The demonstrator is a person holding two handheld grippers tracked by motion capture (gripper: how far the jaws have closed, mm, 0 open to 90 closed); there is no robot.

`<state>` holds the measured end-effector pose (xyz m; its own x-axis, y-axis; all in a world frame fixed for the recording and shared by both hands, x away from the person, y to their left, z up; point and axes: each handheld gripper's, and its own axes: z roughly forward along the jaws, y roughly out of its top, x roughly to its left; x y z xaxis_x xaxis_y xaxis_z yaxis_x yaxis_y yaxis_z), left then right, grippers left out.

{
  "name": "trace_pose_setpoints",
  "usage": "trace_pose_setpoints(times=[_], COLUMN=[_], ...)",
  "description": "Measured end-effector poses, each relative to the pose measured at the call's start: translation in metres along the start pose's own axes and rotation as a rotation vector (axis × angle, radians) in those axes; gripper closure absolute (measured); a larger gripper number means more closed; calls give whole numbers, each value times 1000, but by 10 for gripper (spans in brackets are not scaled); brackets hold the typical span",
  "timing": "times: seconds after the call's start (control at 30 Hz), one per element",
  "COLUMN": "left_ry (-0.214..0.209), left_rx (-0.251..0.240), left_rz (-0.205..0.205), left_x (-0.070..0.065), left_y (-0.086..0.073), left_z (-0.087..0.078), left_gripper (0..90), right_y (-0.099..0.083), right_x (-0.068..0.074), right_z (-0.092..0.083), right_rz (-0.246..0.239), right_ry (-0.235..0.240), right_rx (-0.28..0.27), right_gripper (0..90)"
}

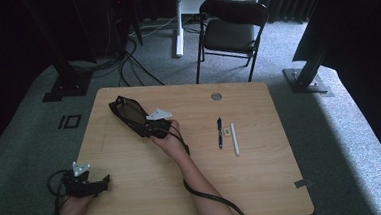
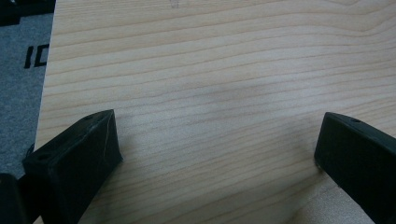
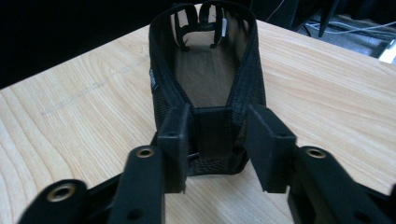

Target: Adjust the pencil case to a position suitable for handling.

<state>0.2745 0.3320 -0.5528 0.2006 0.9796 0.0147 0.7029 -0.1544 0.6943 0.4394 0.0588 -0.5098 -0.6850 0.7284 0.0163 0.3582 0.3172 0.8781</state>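
Black mesh pouch (image 3: 205, 79) (open, unzipped) gripped at its end by right gripper (image 3: 212, 140).

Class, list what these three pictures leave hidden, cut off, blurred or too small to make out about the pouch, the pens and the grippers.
- Pouch: the right gripper covers its near end in the right gripper view; its inside is dark in the high view.
- Small item between pen and white stick: too small to identify, high view.
- Left gripper: its body is cut off by the bottom edge of its own view.
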Motion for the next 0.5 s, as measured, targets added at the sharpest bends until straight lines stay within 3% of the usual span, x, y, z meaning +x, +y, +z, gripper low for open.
trace_pose_setpoints(times=[0.13, 0.5], left_ry=[0, 0], left_rx=[0, 0], left_rz=[0, 0], left_x=[0, 0], left_y=[0, 0], left_z=[0, 0], left_gripper=[4, 4], right_y=[0, -2], right_x=[1, 4], right_z=[1, -6], right_rz=[-7, -41], right_ry=[12, 14], right_rx=[10, 30], right_gripper=[726, 733])
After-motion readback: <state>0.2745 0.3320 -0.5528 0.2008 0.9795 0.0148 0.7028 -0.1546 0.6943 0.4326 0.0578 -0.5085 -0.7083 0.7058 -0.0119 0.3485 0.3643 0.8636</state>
